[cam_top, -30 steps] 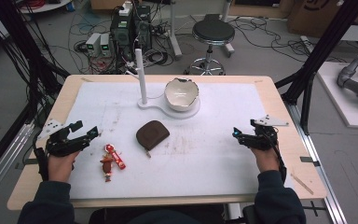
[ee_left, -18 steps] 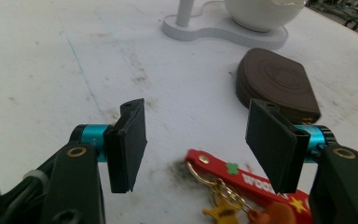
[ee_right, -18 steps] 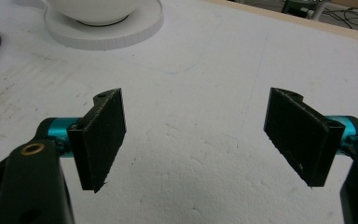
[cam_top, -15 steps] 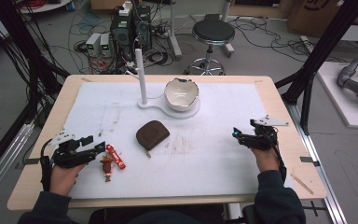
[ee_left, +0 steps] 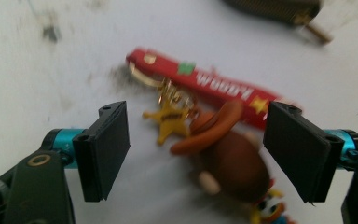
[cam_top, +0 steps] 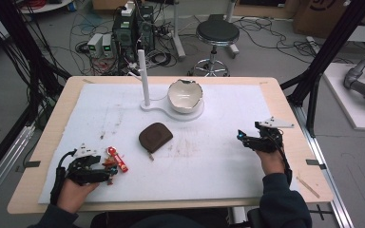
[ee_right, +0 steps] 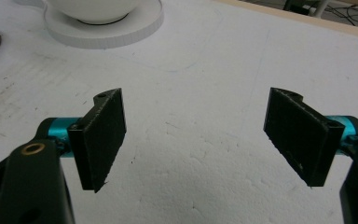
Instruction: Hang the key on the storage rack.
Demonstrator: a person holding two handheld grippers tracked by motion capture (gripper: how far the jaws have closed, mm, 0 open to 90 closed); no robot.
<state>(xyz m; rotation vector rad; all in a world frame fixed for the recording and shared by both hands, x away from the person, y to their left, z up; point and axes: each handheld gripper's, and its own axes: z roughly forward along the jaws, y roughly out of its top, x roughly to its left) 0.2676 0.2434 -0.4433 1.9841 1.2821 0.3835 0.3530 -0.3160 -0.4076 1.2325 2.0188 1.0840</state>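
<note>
So the big change from a second ago: the left tongs (cam_top: 105, 172) have slid in from the left edge of the worktop (cam_top: 57, 123) toward the middle and are now right at the keychain toy (cam_top: 112, 160), where before they sat well off to its left. Half a second ago they were already most of the way there, now the tips are basically on top of it. The right tongs (cam_top: 245, 138) haven't budged, same spot on the right side of the white sheet (cam_top: 228, 114).

Left tongs are wide open. In the left gripper view the two black jaws stand on either side of the toy (ee_left: 223, 154), with its brown hat and head sitting in the gap, closer to the right-hand jaw. The little yellow star charm (ee_left: 170, 122) is between the jaws too, and the red strap (ee_left: 205, 86) with white lettering lies just past them. Can't really tell if either jaw is touching the toy yet, the picture is a bit blurry, but nothing is clamped.

Right tongs (ee_right: 193, 140) are also wide open and holding nothing, just bare white sheet between the jaws. They hover low near the right edge, well apart from everything.

The rest: a brown pouch (cam_top: 155, 137) lies near the middle of the sheet, and farther back a white bowl (cam_top: 185, 95) sits on a white stand base (cam_top: 190, 114) with an upright post (cam_top: 144, 76) beside it
</note>
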